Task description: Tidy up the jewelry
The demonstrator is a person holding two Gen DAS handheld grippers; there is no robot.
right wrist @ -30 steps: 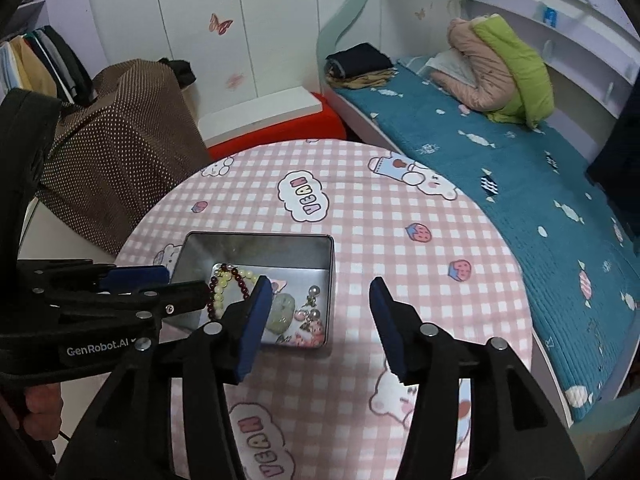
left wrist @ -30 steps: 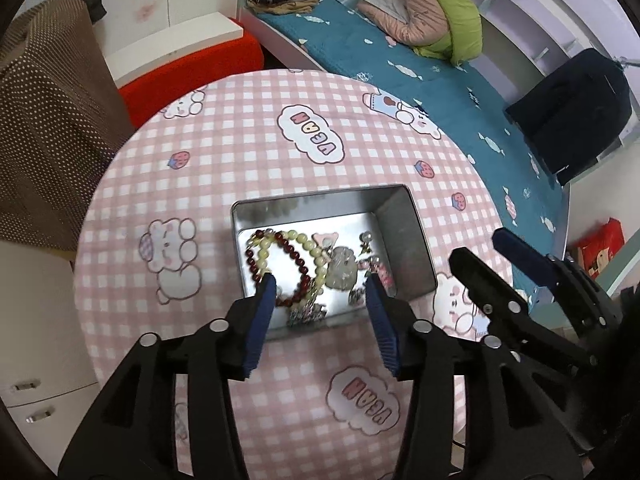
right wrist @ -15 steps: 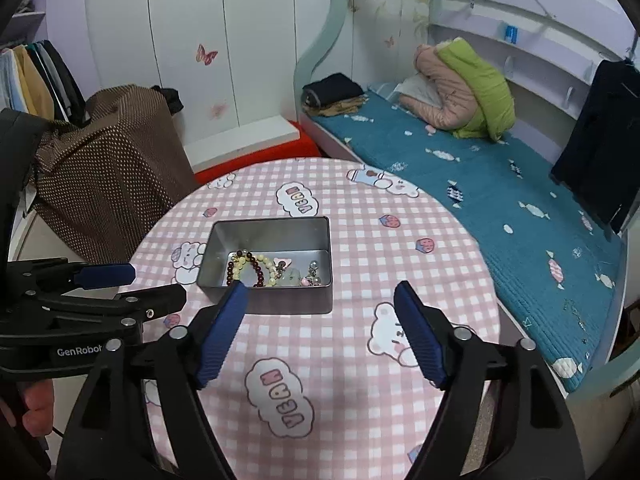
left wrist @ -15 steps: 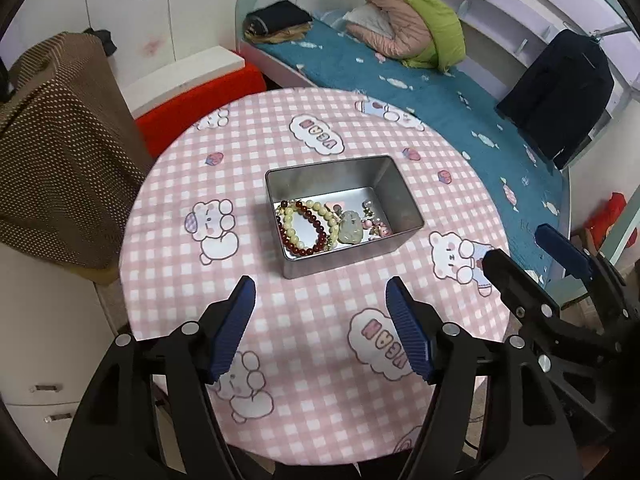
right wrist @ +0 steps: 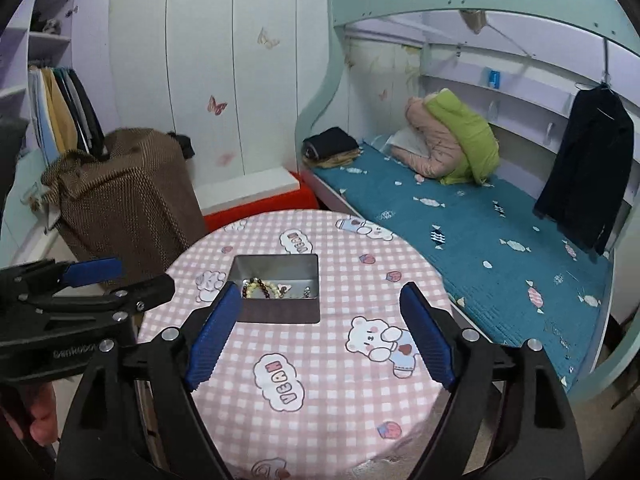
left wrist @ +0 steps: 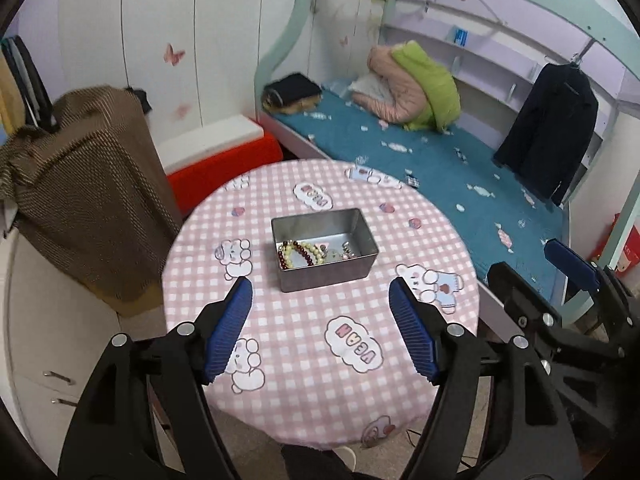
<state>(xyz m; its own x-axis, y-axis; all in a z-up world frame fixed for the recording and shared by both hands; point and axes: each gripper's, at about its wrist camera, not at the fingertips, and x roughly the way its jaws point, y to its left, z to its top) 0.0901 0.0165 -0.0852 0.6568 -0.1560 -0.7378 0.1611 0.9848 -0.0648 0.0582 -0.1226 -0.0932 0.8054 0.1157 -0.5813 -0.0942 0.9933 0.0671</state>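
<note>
A grey metal tin (left wrist: 325, 249), rectangular and open at the top, sits flat near the middle of the round pink checked surface (left wrist: 320, 344), slightly turned. Inside lie a dark red bead bracelet (left wrist: 285, 257) at the left end, a pale cream bead bracelet (left wrist: 309, 251) touching it on the right, and a small heap of silvery pieces (left wrist: 347, 251) toward the right end, too small to tell apart.

The tin's (left wrist: 325, 268) near wall hides part of the bracelets (left wrist: 298, 254); the small pieces (left wrist: 347, 251) beside them are too tiny to identify. The bench's (right wrist: 320, 380) near edge is cut off in the right view.
</note>
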